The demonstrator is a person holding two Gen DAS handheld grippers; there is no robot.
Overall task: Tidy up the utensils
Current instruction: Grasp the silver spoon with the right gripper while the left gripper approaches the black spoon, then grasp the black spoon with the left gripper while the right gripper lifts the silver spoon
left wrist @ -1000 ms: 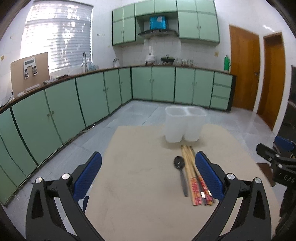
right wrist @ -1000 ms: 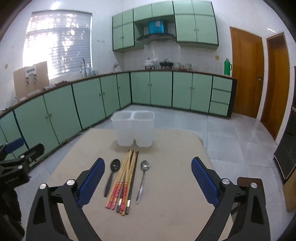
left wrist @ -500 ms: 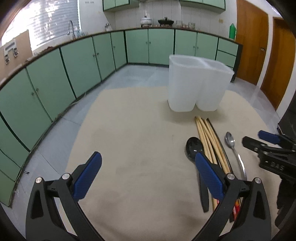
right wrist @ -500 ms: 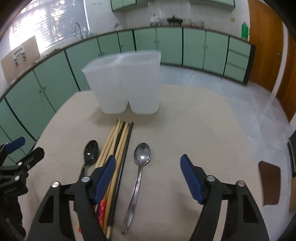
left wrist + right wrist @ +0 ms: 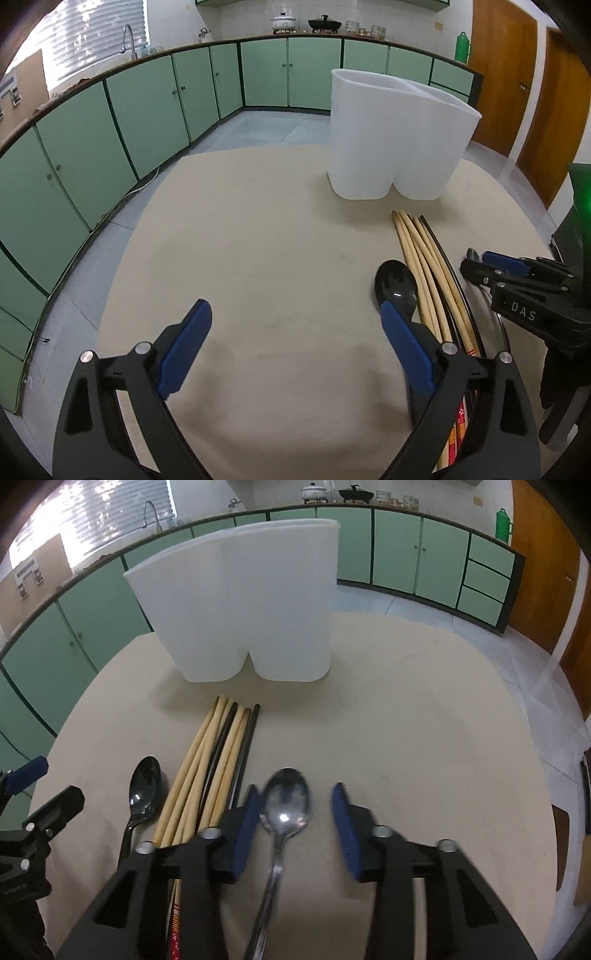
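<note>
Right wrist view: shiny metal spoon [image 5: 286,805] lies between the right gripper [image 5: 295,808]'s parted, empty fingers; its handle blurs. Left gripper [image 5: 295,328], wide apart, hides the black spoon [image 5: 395,284]'s handle.

The table [image 5: 258,236] is viewed low and close from both wrist cameras, aimed toward the white two-compartment holder [image 5: 399,136]. Holder, chopsticks [image 5: 207,768] and black spoon [image 5: 144,786] are shared, seen from left and right.

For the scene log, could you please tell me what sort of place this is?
Most likely a home kitchen: green cabinets run under a long counter, a sink tap stands by the window, and cooking pots sit on the counter. Utensils lie on a beige table.
</note>
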